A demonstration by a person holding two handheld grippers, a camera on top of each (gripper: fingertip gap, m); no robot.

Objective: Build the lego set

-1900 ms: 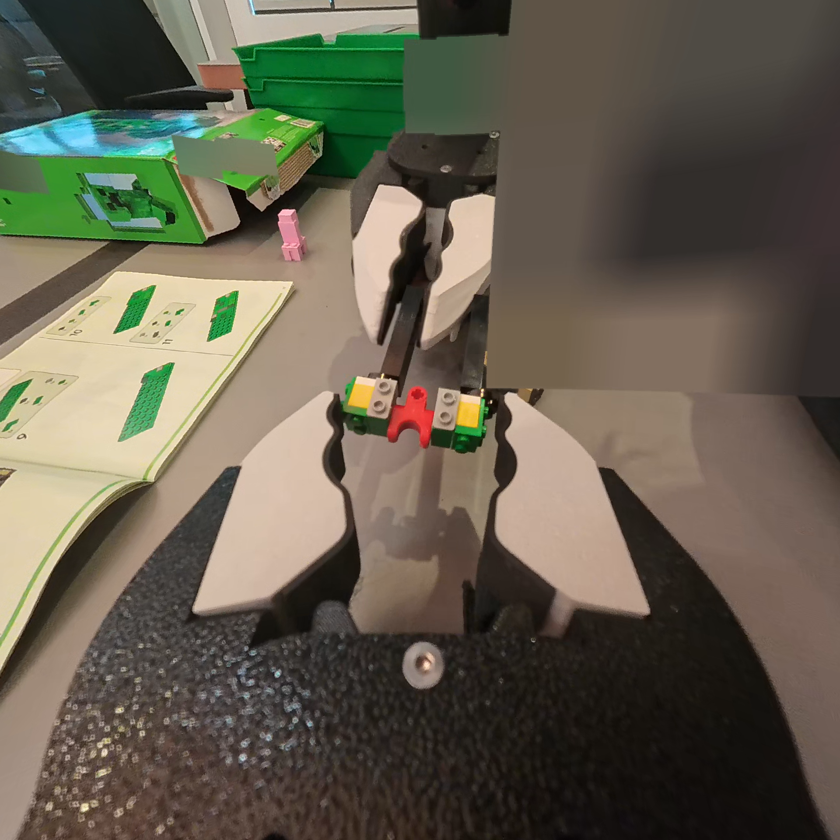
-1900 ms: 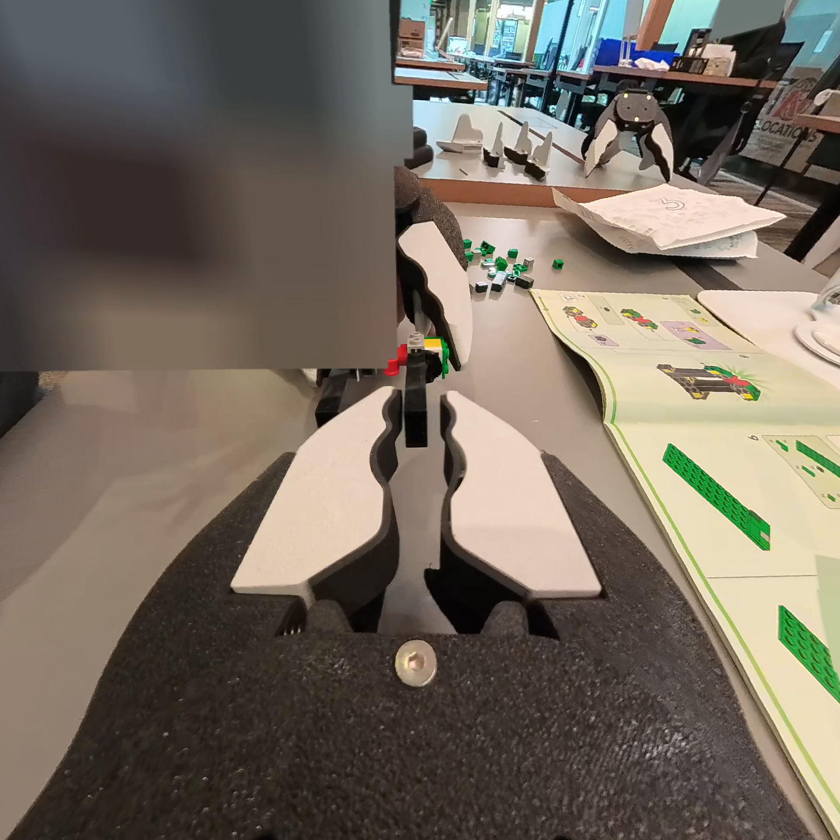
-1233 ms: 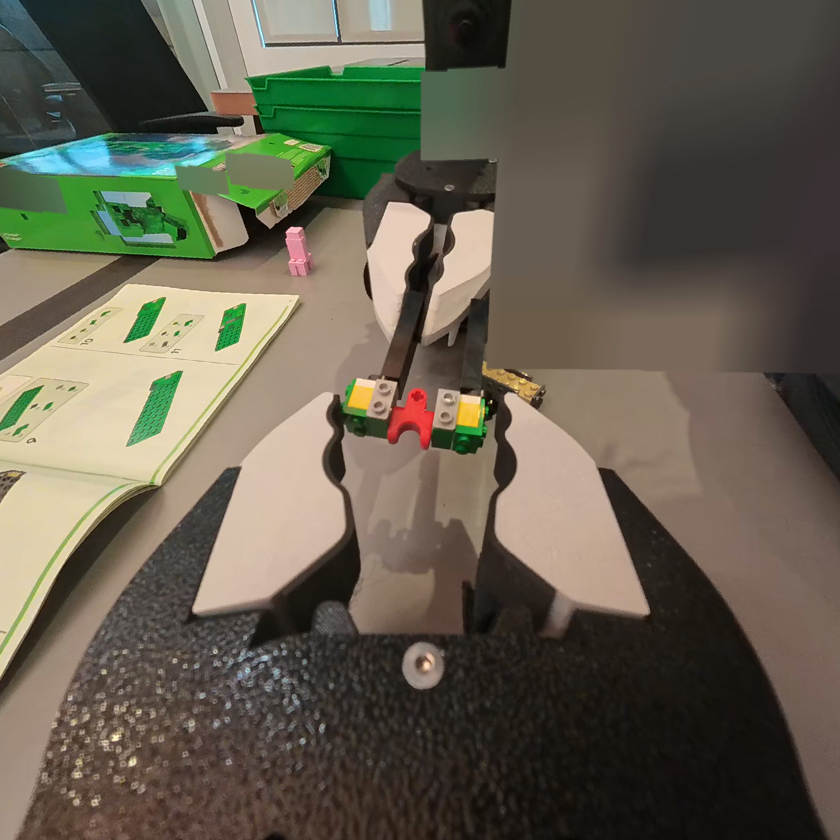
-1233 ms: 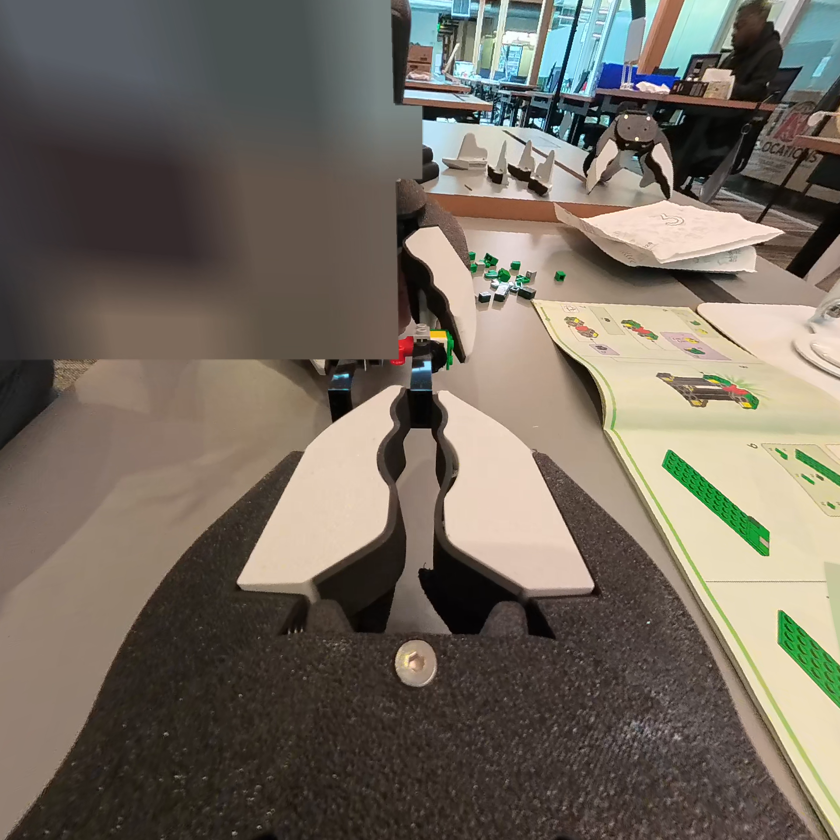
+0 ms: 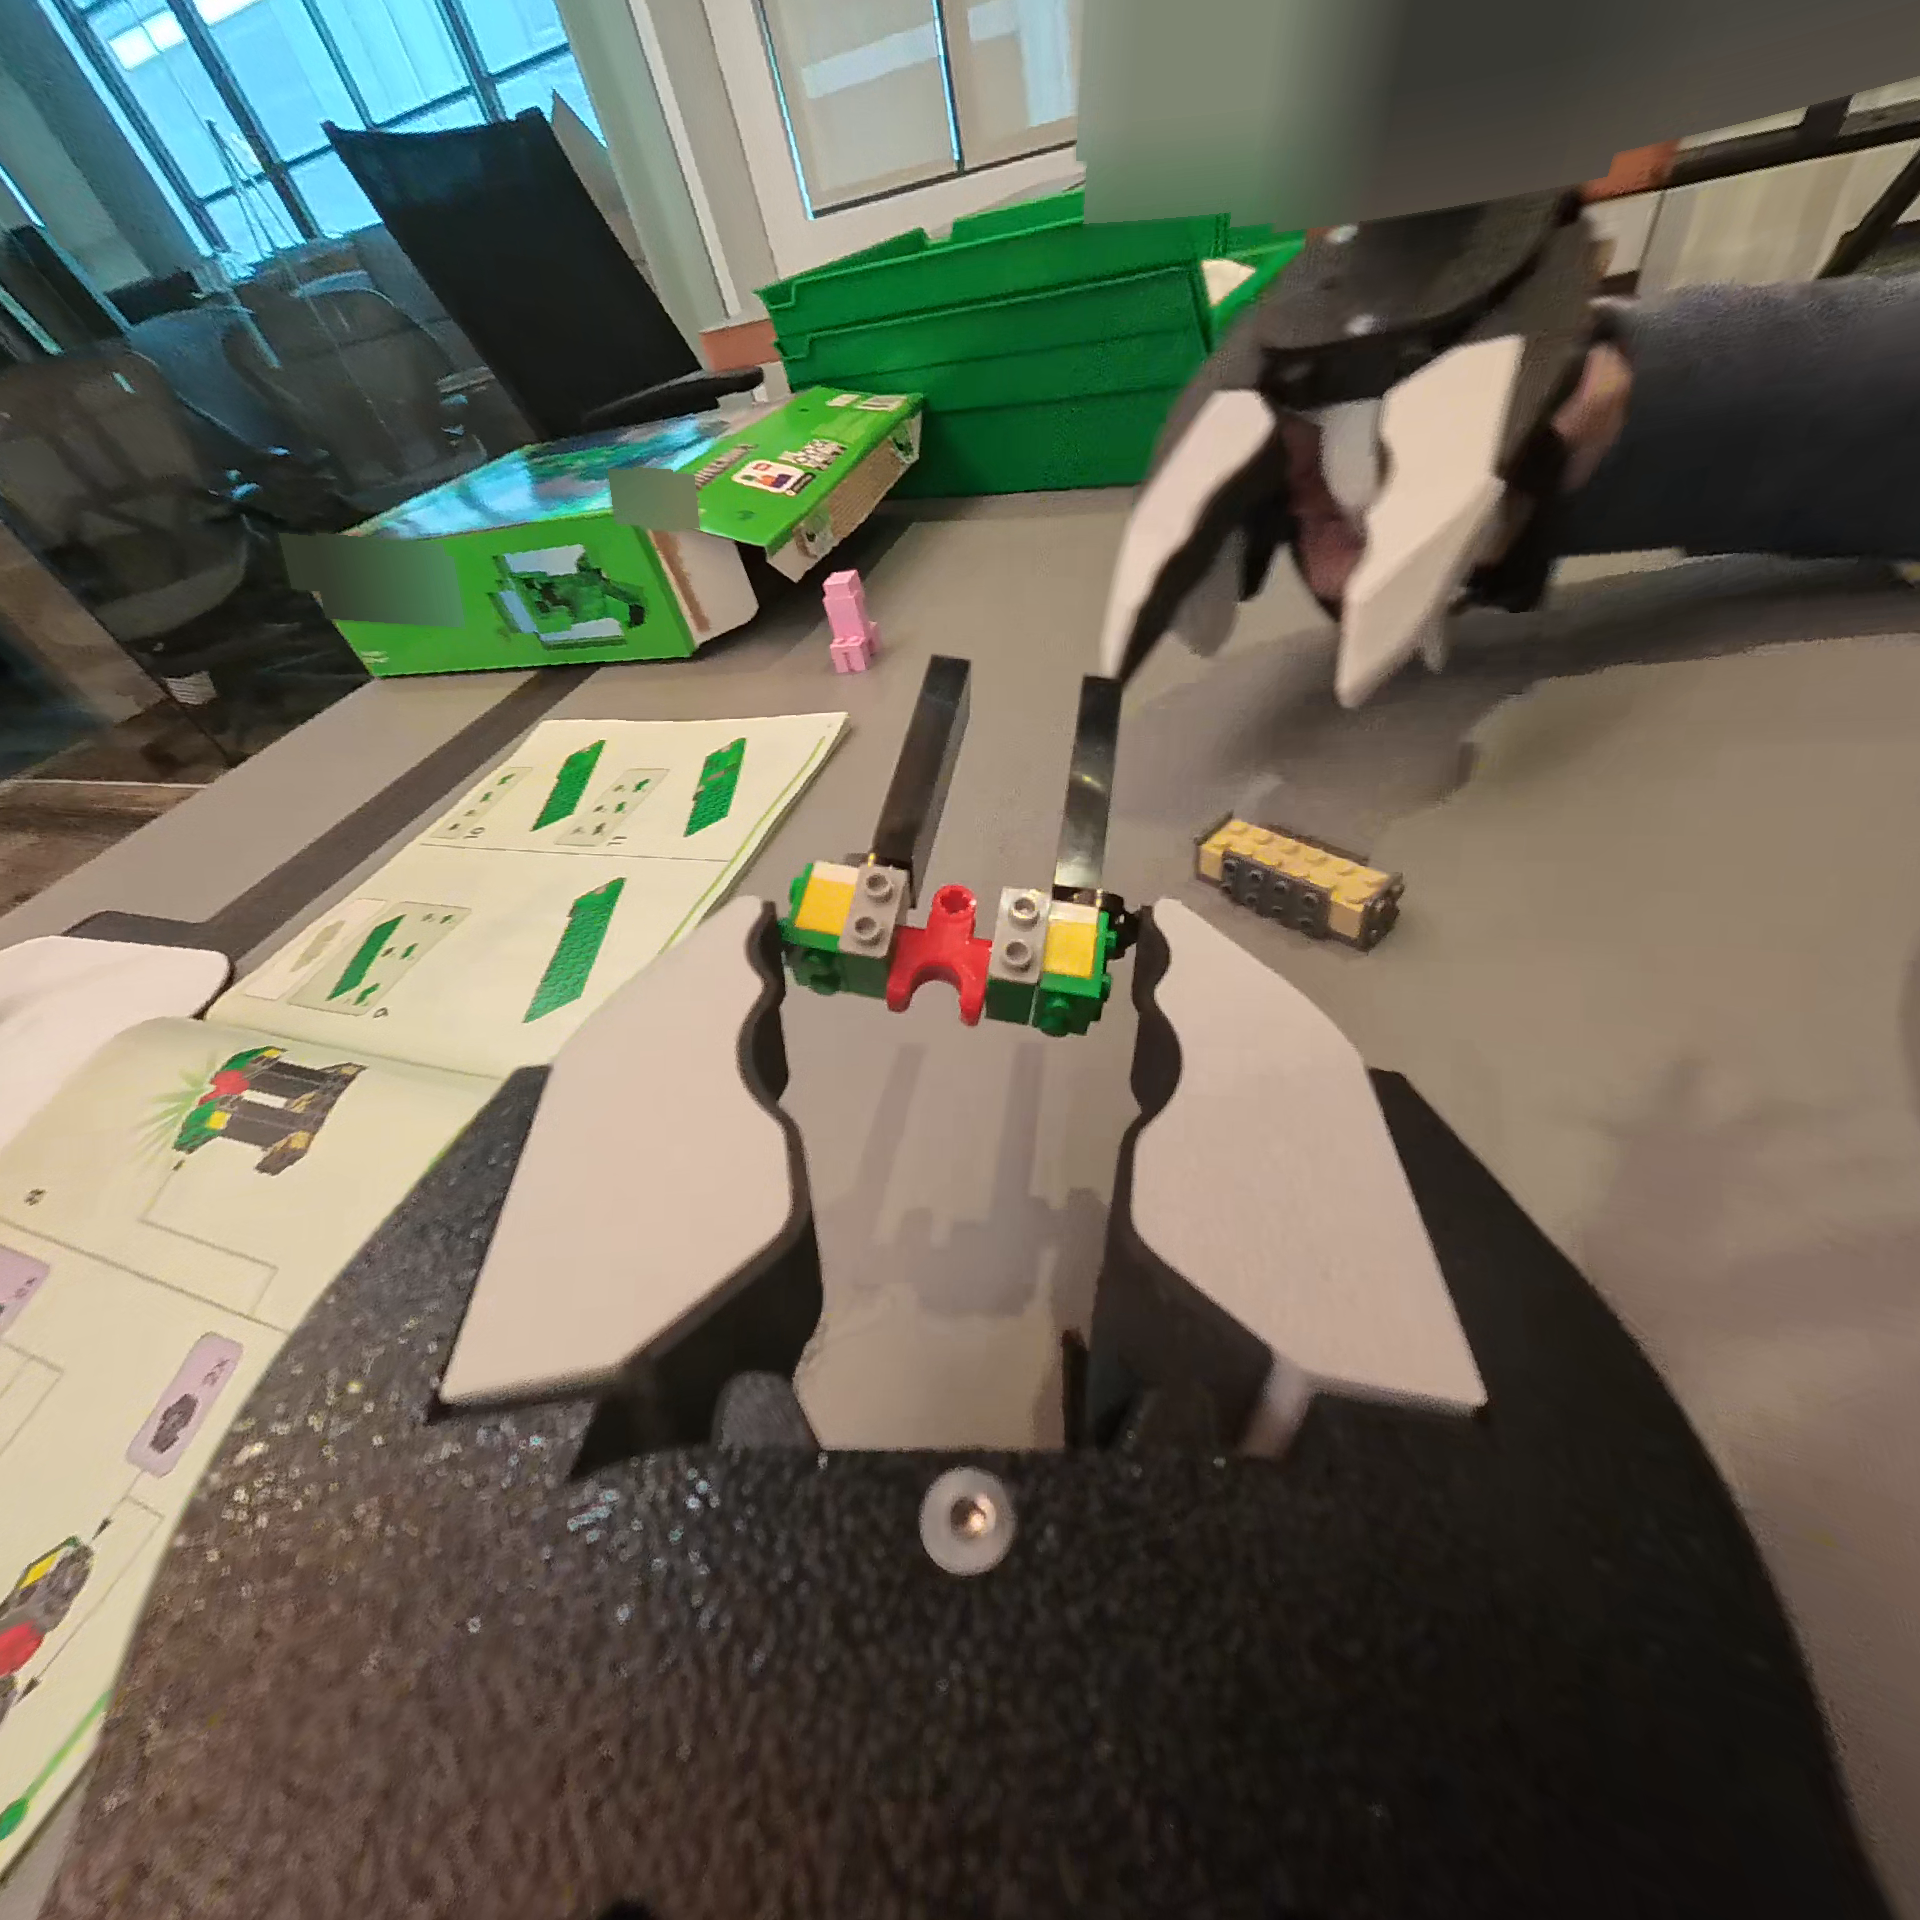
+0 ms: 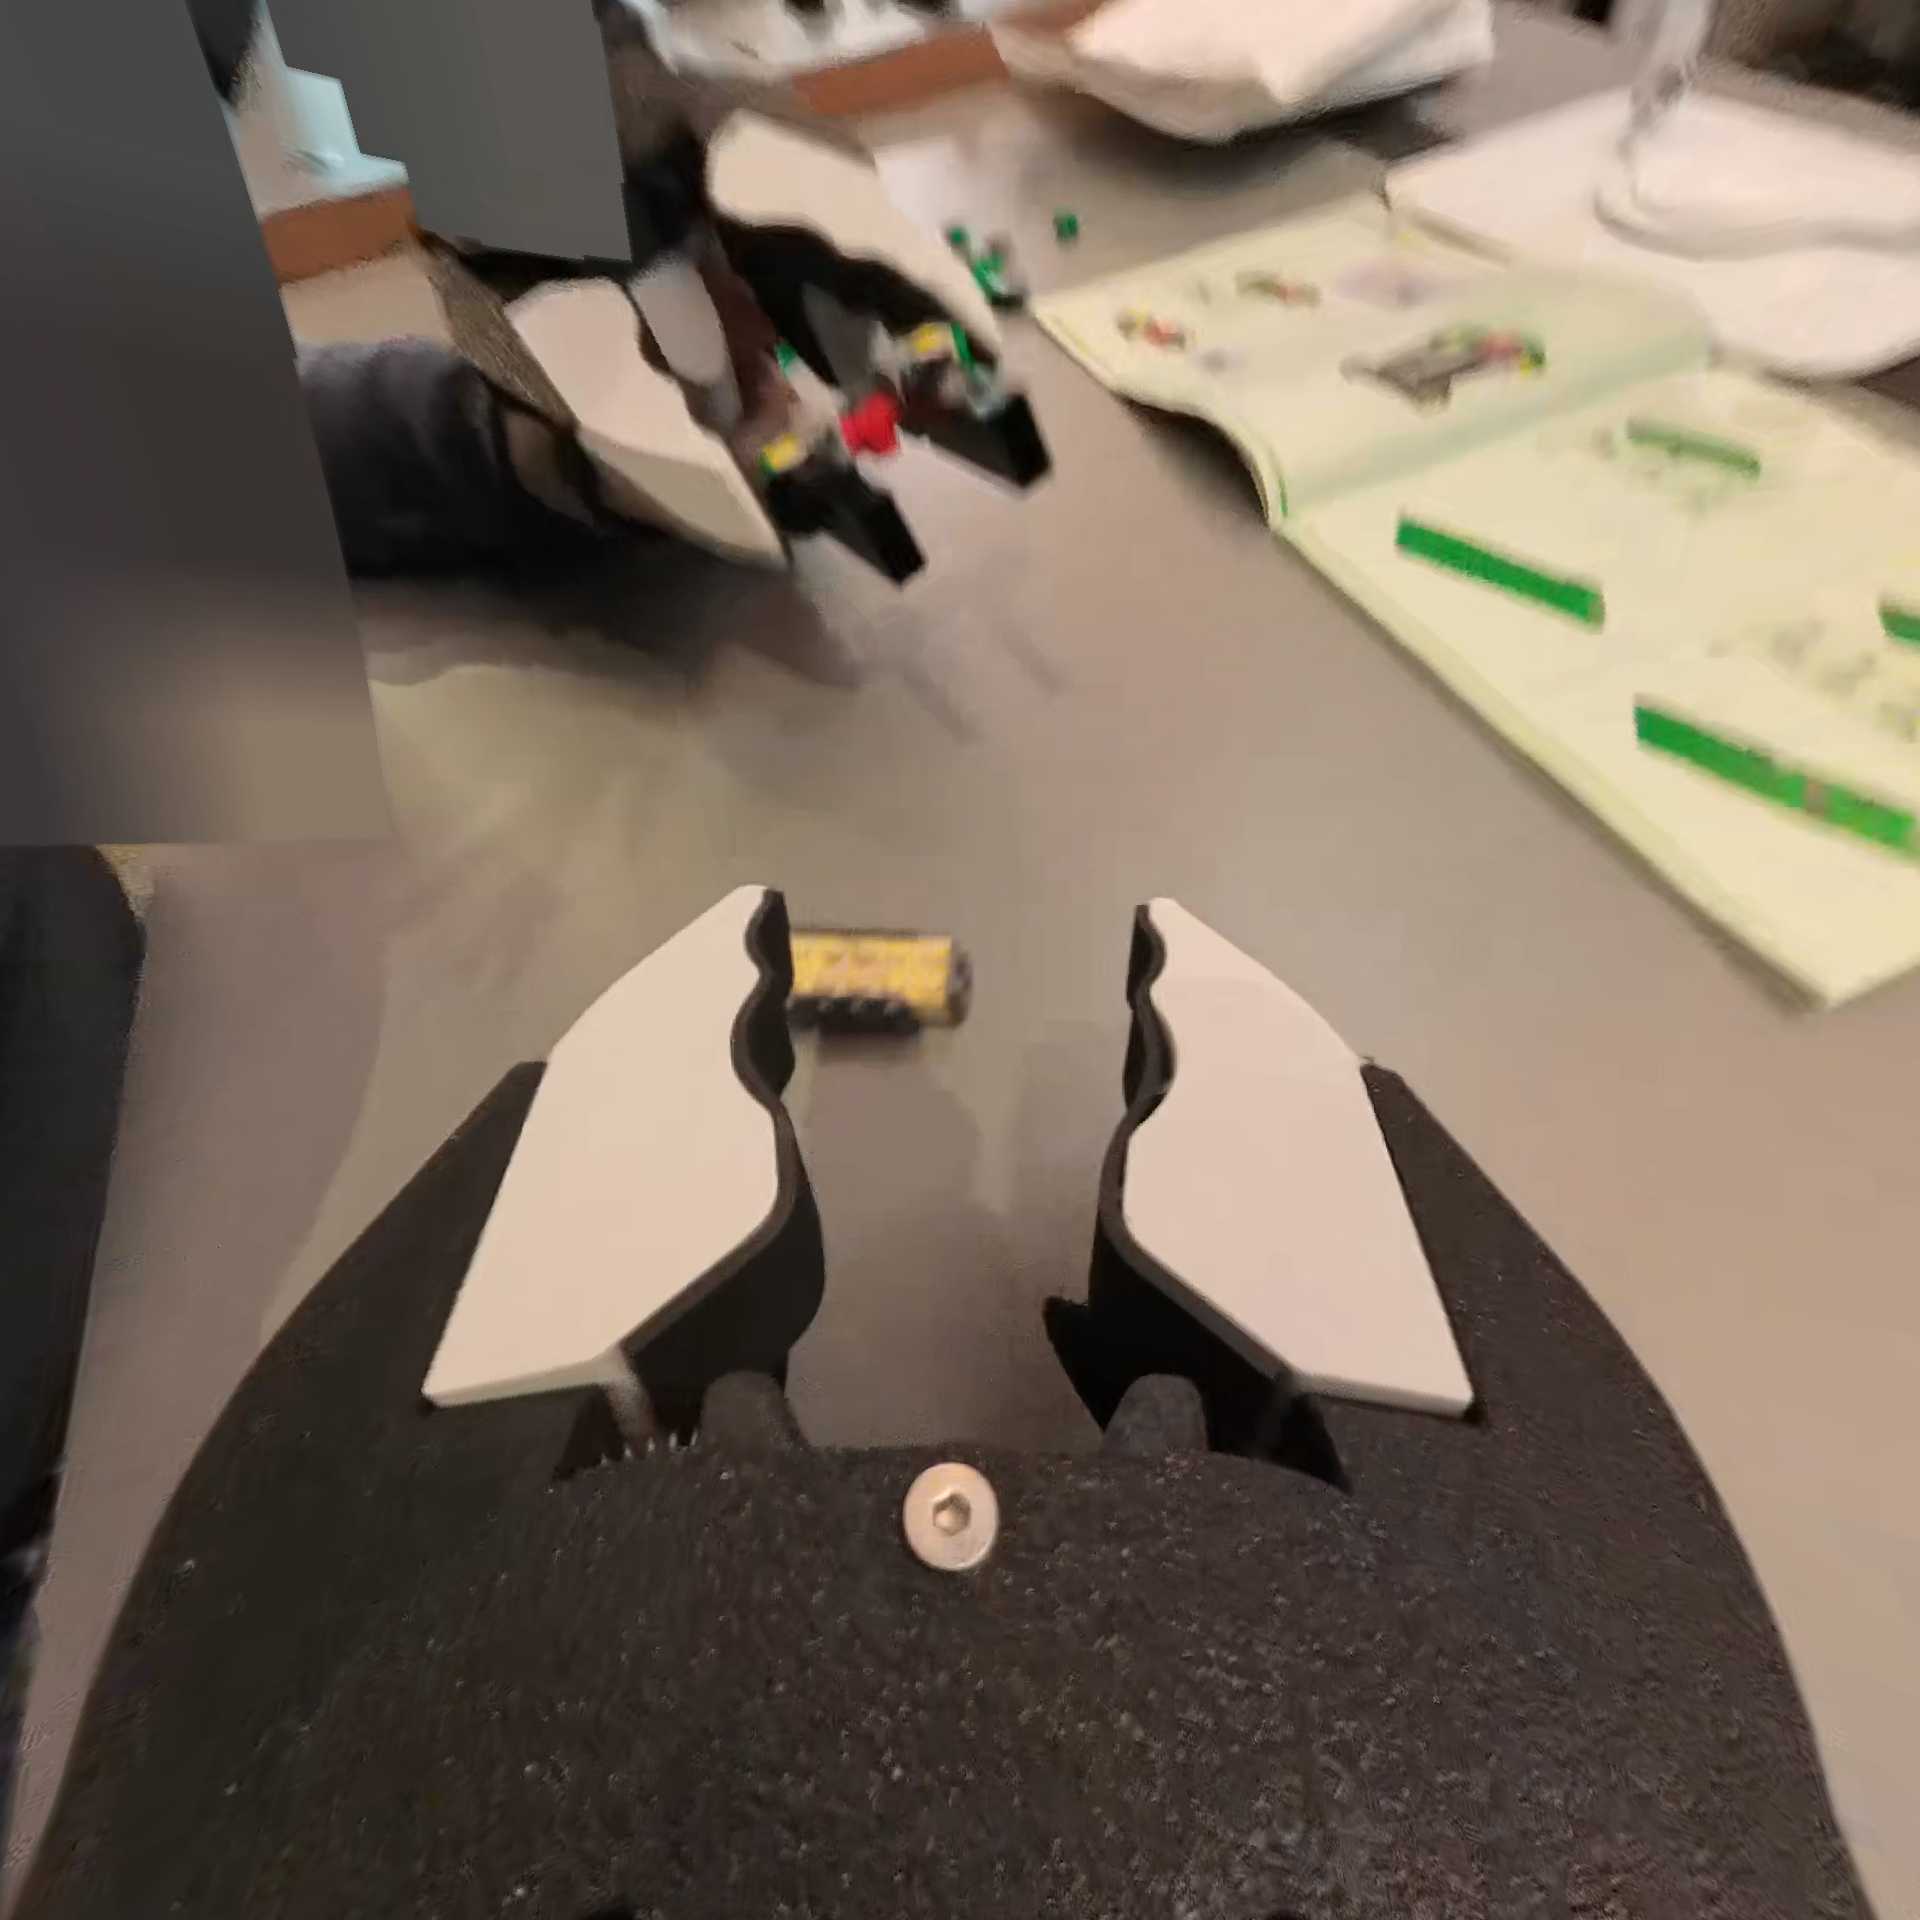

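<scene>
Left gripper (image 5: 951,961) — jaws clamped on the green, yellow and red lego assembly (image 5: 943,951), held above the grey surface (image 5: 1558,1039). Its two black beams (image 5: 920,774) point away. Right gripper (image 6: 956,966) — jaws spread, empty, the tan-and-grey brick block (image 6: 878,977) lying on the surface just beyond its fingertips, right of the assembly.

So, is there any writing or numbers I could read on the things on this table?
Green box: printed logos and labels, too small and blurred to read; parts are masked.
Instruction booklet: tiny step numbers beside the drawings, too small to read surely.
Lego build: no writing.
Tan brick block: no writing.
</scene>
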